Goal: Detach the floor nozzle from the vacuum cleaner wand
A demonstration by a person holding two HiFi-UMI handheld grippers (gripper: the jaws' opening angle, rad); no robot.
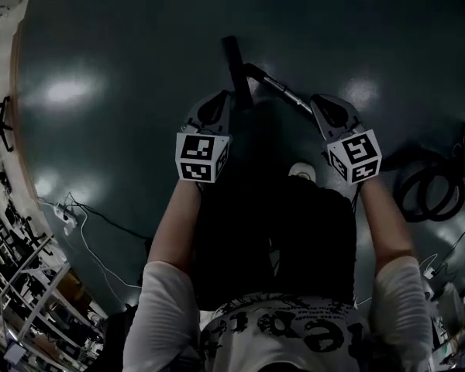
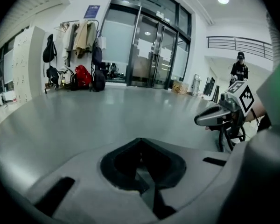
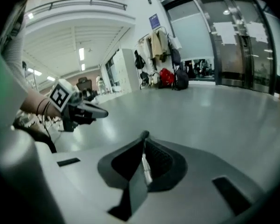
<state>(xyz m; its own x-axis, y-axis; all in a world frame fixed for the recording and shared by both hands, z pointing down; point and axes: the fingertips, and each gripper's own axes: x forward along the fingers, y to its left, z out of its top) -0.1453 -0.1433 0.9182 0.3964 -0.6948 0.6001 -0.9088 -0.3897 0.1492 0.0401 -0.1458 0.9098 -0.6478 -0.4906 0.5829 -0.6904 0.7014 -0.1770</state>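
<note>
**Both grippers clenched above the vacuum wand, wand untouched**

In the head view the left gripper [image 1: 219, 103] and right gripper [image 1: 323, 107] are held side by side at frame centre, over a dark glossy floor [image 1: 124, 53], each tilted forward and down. Bare forearms and white sleeves are seen below them.

The left gripper's fingers [image 2: 148, 185] are clenched, pad against pad, as seen in the left gripper view. The right gripper's fingers [image 3: 136, 185] are clenched the same way in the right gripper view.

The vacuum wand [image 1: 277, 88] is seen as a silvery tube on the floor at upper centre, slanting from between the two grippers towards the right one. A dark stick-like part [image 1: 234, 64] runs up from just beside the left gripper's tip. The floor nozzle cannot be made out in the dim picture. Contact between either gripper and the wand cannot be told from the head view.

A coiled hose [image 1: 426, 188] lies at the right edge. A white shoe tip [image 1: 301, 170] is seen between the grippers, lower down. Loose cables [image 1: 85, 223] trail at lower left.

In the left gripper view, glass doors [image 2: 149, 50], a coat rack [image 2: 84, 41] with a red bag [image 2: 82, 76] and a standing person [image 2: 239, 69] are seen in the background.
</note>
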